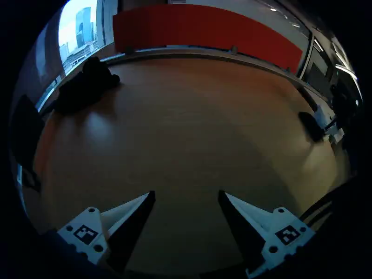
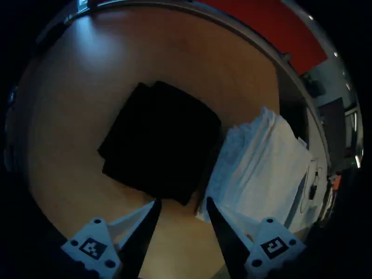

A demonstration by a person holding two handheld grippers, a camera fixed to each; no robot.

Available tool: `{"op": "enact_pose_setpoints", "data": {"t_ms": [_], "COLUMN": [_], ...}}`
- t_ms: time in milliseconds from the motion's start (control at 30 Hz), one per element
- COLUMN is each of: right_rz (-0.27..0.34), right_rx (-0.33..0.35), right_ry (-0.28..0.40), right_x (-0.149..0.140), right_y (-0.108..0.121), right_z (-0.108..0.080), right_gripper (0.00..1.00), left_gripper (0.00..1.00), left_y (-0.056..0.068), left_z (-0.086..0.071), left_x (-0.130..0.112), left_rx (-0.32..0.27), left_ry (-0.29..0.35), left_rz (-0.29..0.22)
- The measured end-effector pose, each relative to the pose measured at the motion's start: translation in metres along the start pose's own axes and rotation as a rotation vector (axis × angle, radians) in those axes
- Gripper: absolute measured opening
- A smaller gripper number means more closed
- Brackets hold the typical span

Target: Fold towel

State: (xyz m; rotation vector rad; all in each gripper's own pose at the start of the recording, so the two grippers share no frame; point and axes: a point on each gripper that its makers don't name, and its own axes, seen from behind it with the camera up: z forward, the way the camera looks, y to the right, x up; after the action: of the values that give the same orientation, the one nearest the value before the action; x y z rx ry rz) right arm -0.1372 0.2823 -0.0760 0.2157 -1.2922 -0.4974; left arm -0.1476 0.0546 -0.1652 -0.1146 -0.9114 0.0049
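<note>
In the right gripper view a folded black towel (image 2: 160,146) lies flat on the wooden table (image 2: 93,69), and a folded white towel (image 2: 262,167) lies right beside it. My right gripper (image 2: 182,204) hovers open just before the black towel's near corner, with nothing between its fingers. In the left gripper view my left gripper (image 1: 186,197) stands open over bare wooden table (image 1: 186,130). A crumpled dark cloth (image 1: 86,86) rests far off at the table's back left.
A red partition (image 1: 204,30) runs along the table's far edge, with a window (image 1: 76,32) at the back left. Dark objects (image 1: 311,125) sit at the table's right edge. A cable (image 2: 312,183) lies past the white towel.
</note>
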Motion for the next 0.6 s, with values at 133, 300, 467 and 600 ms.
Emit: {"op": "enact_pose_setpoints", "data": {"t_ms": [133, 300, 467, 600], "right_rz": [-0.009, -0.011, 0.008, 0.014], "right_rx": [0.008, 0.015, 0.032, 0.04], "right_ry": [0.008, 0.025, 0.046, 0.059], "right_x": [0.001, 0.005, 0.011, 0.016], "right_y": [-0.005, -0.01, -0.015, -0.019], "right_z": [-0.003, -0.007, -0.01, -0.012], "right_gripper": [0.93, 0.94, 0.94, 0.94], "left_gripper": [1.0, 1.0, 1.0, 1.0], "left_y": [0.0, 0.001, 0.001, 0.001], "left_z": [0.0, 0.001, 0.002, 0.001], "left_x": [0.002, 0.003, 0.004, 0.005], "left_rx": [-0.003, -0.009, -0.013, -0.015], "left_ry": [0.003, 0.007, 0.009, 0.012], "left_rz": [0.001, 0.0, 0.003, 0.002]}}
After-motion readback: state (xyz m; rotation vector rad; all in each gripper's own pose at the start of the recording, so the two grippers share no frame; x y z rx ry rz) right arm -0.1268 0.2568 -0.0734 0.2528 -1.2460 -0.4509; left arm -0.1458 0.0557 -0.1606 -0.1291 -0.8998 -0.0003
